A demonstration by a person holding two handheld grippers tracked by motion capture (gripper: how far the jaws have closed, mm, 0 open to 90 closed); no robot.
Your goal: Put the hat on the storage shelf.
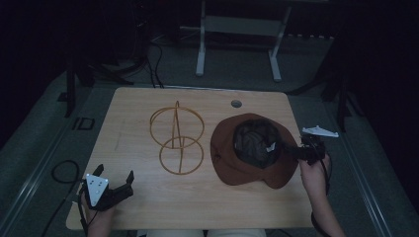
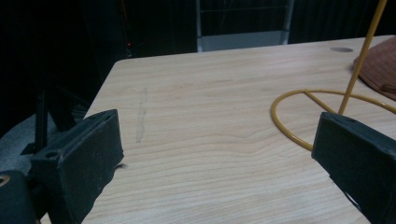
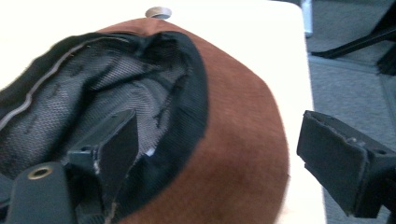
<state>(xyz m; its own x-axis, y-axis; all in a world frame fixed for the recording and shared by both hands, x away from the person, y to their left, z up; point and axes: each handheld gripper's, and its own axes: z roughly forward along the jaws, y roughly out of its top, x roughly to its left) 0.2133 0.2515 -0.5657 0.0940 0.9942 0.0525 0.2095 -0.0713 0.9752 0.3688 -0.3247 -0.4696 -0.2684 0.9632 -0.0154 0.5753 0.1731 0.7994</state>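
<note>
High view, right tool (image 1: pixel 291 149) released over brown hat (image 1: pixel 232 168) brim near table (image 1: pixel 143 202) edge, left tool (image 1: pixel 114 181) released on bare wood.

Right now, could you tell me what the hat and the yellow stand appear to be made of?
Hat: brown, matte, suede-like fabric with a soft nap; dark mesh lining inside its crown. Yellow stand: thin wire rings and rod, probably painted metal, with a smooth finish.

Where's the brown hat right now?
In the high view the brown hat lies upside down on the table's right side, beside the yellow wire stand.
</note>
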